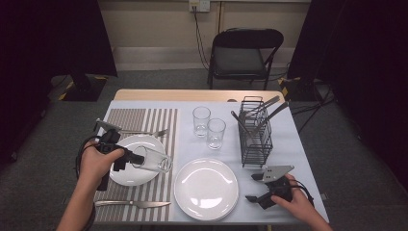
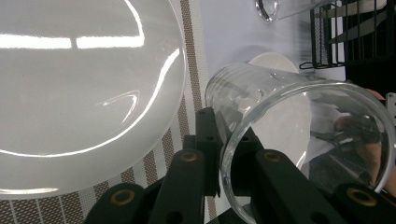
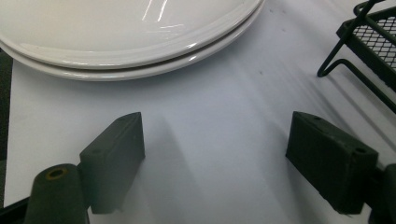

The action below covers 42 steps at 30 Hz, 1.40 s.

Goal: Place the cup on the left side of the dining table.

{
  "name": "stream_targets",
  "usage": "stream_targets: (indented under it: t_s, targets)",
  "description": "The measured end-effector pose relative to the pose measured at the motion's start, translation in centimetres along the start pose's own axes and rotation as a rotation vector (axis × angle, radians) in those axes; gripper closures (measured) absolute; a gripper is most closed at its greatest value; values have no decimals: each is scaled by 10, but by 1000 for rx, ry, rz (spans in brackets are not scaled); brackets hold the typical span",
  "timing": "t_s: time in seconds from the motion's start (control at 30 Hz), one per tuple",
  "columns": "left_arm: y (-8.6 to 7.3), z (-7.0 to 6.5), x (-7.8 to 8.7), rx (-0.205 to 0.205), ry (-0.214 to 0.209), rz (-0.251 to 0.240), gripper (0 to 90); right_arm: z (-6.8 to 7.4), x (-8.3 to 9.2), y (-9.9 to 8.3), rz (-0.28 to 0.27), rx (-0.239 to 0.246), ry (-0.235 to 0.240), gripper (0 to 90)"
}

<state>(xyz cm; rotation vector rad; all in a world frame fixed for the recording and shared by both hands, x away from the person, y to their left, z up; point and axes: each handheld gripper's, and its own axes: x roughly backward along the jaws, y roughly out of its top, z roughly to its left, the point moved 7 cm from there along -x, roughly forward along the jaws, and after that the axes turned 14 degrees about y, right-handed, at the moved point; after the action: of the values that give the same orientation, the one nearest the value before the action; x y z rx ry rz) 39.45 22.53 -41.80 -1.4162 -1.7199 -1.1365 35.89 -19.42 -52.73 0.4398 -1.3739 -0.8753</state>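
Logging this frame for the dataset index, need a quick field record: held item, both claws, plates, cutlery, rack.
held item: clear drinking glass, tilted on its side above the plate on the striped placemat
left claw: shut on the glass rim, one jaw inside, one outside
right claw: open, nothing between the jaws, low over the table
plates: one on the placemat, one at centre front
other glasses: two upright
cutlery: fork, knife
wire rack: holds utensils
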Motion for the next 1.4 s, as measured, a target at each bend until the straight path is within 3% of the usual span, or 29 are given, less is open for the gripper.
stream_targets:
  t_s: [0.43, 0.6, 0.83, 1.07, 1.4]
  targets:
    - [-8, 6, 0, -8, 12, 7, 855, 0, 0, 0, 0, 0, 0, 183]
    - [-10, 5, 1, -1, -15, 11, 855, 0, 0, 0, -1, -1, 0, 183]
    - [-13, 4, 4, -16, 12, 6, 855, 0, 0, 0, 0, 0, 0, 183]
    - [-17, 6, 2, -4, 9, 11, 855, 0, 0, 0, 0, 0, 0, 183]
    - [-25, 7, -2, -22, 11, 29, 856, 0, 0, 0, 0, 0, 0, 183]
